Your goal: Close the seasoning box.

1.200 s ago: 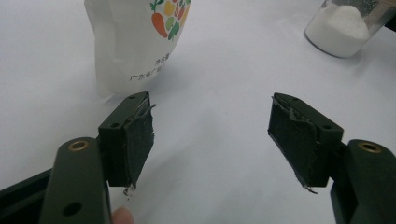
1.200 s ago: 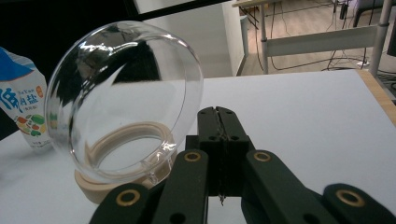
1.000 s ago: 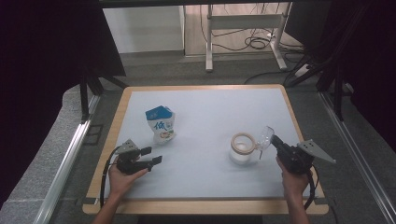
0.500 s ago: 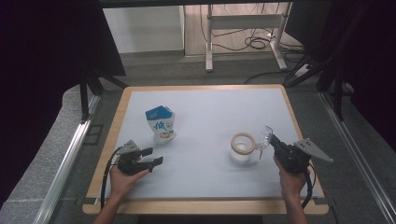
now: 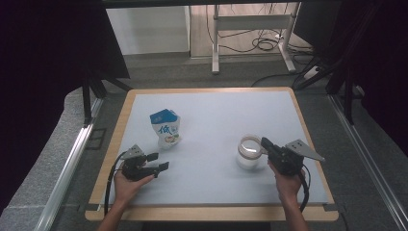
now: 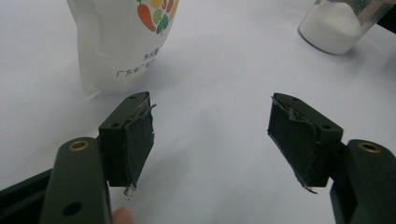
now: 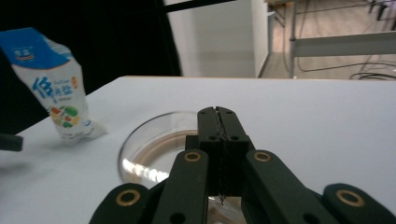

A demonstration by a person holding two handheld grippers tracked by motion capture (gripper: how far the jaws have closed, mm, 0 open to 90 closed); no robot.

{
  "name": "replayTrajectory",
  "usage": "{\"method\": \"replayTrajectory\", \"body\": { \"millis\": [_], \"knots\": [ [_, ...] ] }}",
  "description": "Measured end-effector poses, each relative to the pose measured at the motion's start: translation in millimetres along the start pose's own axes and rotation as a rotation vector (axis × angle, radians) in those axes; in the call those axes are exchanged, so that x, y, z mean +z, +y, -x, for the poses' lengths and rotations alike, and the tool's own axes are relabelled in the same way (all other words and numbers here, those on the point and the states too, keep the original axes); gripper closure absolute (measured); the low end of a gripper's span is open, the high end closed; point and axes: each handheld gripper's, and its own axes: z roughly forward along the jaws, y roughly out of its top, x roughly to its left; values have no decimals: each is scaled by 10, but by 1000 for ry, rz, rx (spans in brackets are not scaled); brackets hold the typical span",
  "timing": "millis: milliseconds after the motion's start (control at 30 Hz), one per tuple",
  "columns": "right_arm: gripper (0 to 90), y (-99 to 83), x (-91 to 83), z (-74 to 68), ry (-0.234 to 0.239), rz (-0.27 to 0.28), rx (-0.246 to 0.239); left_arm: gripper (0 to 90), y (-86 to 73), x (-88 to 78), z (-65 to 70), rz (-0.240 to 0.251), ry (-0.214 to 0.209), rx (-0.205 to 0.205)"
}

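The right gripper (image 5: pixel 264 142) has slid sideways across the table (image 5: pixel 216 103) toward the jar (image 5: pixel 249 152) over the last second, while the left gripper (image 5: pixel 159 161) has kept its place. In the 2 earlier high views a pale, curved glint stands at the right gripper's tip; now I cannot make it out, so I cannot tell whether anything thin is pinched there. In the right gripper view its jaws are pressed flat together with no gap, and they hang just above the near rim of the jar (image 7: pixel 149 140), which is open at the top. From above, the tip meets the jar's right edge, though I cannot tell whether it touches the glass. I judge this as the hand closing in on the jar's mouth, so the work on its contents is about to start or resume. The left gripper view shows the jar (image 6: pixel 336 25) holding white grains, well apart from that gripper. The left gripper (image 6: pixel 210 135) is wide open and holds nothing. The pouch (image 6: pixel 121 46) stands upright just beyond its left jaw, near but not touching. On the table the pouch (image 5: pixel 166 129) and the jar stand well apart, with 1 gripper near each.
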Motion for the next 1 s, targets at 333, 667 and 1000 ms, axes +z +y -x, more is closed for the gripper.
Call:
{"method": "replayTrajectory", "body": {
  "millis": [333,667,1000],
  "knots": [
    [898,3,38,-65,43,-16,-6,308,-4,-6,-2,1,5,1],
    [836,-3,-112,182,36,-6,13,311,-9,-7,-22,-2,18,2],
    [712,-120,-192,503,-16,-47,47,311,-21,-1,-40,-2,19,-5]
  ]
}}
